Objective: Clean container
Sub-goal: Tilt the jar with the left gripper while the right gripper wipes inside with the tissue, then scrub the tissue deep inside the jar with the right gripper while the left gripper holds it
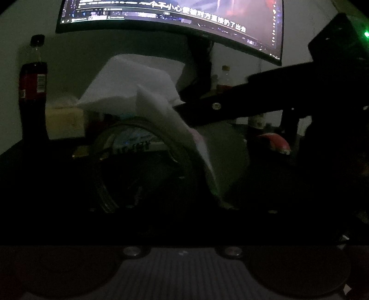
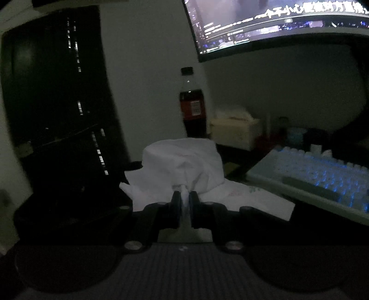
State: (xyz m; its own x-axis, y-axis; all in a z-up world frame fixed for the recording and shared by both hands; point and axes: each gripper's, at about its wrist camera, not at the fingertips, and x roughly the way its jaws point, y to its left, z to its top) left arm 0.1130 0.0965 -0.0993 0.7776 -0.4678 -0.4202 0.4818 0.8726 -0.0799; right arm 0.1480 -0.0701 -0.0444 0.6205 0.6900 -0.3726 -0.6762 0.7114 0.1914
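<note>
The scene is very dark. A round clear container [image 1: 228,157] lies tilted between the dim fingers of my left gripper [image 1: 182,184], its open rim turned toward the camera's left; the jaws seem to clamp its sides. A white tissue [image 1: 129,83] drapes over the container's top and down its front. My right gripper [image 1: 184,108] reaches in from the right onto that tissue. In the right wrist view the right gripper [image 2: 185,196] is shut, pinching a fold of the tissue [image 2: 184,159], which covers the container completely.
A cola bottle [image 2: 192,110] and a cream tissue box [image 2: 233,131] stand at the back by the wall. A lit keyboard [image 2: 322,175] lies on the right under a curved monitor [image 1: 173,18]. A dark tower case [image 2: 57,92] stands to the left.
</note>
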